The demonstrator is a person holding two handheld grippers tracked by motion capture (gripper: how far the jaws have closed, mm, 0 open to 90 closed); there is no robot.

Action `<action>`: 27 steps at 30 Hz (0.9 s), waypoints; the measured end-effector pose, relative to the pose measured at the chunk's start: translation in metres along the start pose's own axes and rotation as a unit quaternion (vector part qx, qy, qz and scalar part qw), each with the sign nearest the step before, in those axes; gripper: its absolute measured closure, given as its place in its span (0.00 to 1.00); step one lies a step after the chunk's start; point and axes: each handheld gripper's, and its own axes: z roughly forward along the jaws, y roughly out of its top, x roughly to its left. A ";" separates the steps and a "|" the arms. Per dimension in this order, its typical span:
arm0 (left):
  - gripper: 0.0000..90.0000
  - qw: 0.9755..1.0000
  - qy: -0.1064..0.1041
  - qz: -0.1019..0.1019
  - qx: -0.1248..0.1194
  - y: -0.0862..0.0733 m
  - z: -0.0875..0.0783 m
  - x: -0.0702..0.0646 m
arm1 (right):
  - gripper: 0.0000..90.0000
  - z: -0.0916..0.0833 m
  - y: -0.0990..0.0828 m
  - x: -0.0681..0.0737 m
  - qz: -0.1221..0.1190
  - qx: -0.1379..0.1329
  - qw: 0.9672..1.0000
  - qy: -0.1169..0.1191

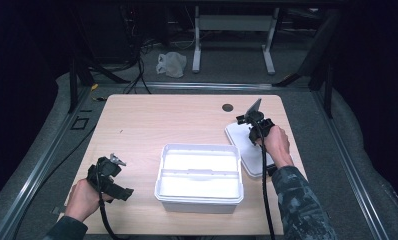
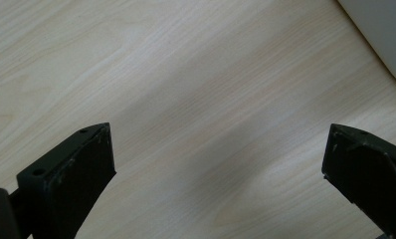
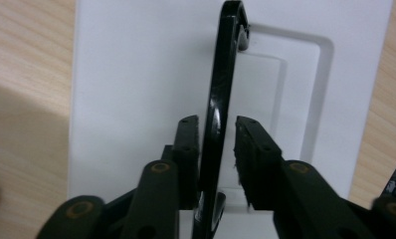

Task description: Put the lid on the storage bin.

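A white open box (image 1: pixel 199 148) with a divider stands at the table's front centre. To its right lies a flat white lid (image 1: pixel 235 136), which is also under my right jaws as the lid (image 3: pixel 136 74). My right gripper (image 1: pixel 255 123) is shut on a thin black slab (image 1: pixel 254 108) and holds it upright over the lid. Edge-on, the black slab (image 3: pixel 225 84) runs between the two pads of the right gripper (image 3: pixel 217 124). My left gripper (image 1: pixel 114 182) hovers low at the front left, left of the box. In its own view the left gripper (image 2: pixel 218 144) is open over bare wood.
The light wooden table (image 2: pixel 186 74) has a round cable hole (image 1: pixel 227 107) near its far edge. The box's corner (image 2: pixel 380 35) shows at the upper right of the left gripper view. On the floor behind lie a white plastic bag (image 1: pixel 171 64) and cables.
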 end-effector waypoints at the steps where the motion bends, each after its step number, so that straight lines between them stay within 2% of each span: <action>1: 0.00 1.000 0.001 0.003 0.001 0.000 0.000 0.000 | 0.86 0.001 0.000 -0.001 0.005 -0.001 1.000 0.000; 2: 0.00 1.000 0.002 0.003 0.002 0.000 0.000 -0.001 | 0.90 0.001 0.000 -0.002 0.007 -0.003 1.000 -0.001; 6: 0.00 1.000 0.010 0.004 0.002 0.000 0.001 0.000 | 0.92 0.000 -0.002 -0.008 0.015 -0.010 1.000 -0.008; 8: 0.00 1.000 0.008 0.003 0.001 0.000 0.001 0.000 | 0.94 0.000 -0.004 -0.012 0.020 -0.013 1.000 -0.004; 10: 0.00 1.000 0.011 0.004 0.001 0.000 0.001 0.000 | 0.94 0.000 -0.005 -0.015 0.008 -0.014 1.000 -0.007; 11: 0.00 1.000 0.011 0.004 0.001 0.000 0.001 0.000 | 0.94 -0.002 -0.006 -0.017 0.007 -0.014 1.000 -0.001; 15: 0.00 1.000 0.010 0.002 0.004 -0.001 0.002 0.002 | 0.94 -0.008 -0.010 -0.022 -0.001 -0.022 1.000 -0.014; 18: 0.00 1.000 0.008 -0.001 0.006 -0.002 0.004 0.003 | 0.94 -0.020 -0.017 -0.031 -0.008 -0.030 0.999 -0.013; 20: 0.00 1.000 0.007 0.000 0.008 -0.003 0.005 0.004 | 0.94 -0.031 -0.020 -0.038 -0.008 -0.037 0.999 -0.004; 21: 0.00 1.000 0.007 0.000 0.008 -0.003 0.005 0.004 | 0.94 -0.031 -0.020 -0.038 -0.008 -0.037 0.999 -0.004; 23: 0.00 1.000 0.005 -0.001 0.009 -0.003 0.005 0.003 | 0.94 -0.046 -0.025 -0.046 -0.014 -0.042 0.999 0.012; 26: 0.00 1.000 0.003 -0.002 0.008 -0.003 0.005 0.003 | 0.94 -0.061 -0.030 -0.052 -0.022 -0.046 0.999 0.018; 27: 0.00 1.000 0.003 -0.002 0.008 -0.003 0.005 0.003 | 0.94 -0.061 -0.030 -0.052 -0.022 -0.046 0.999 0.018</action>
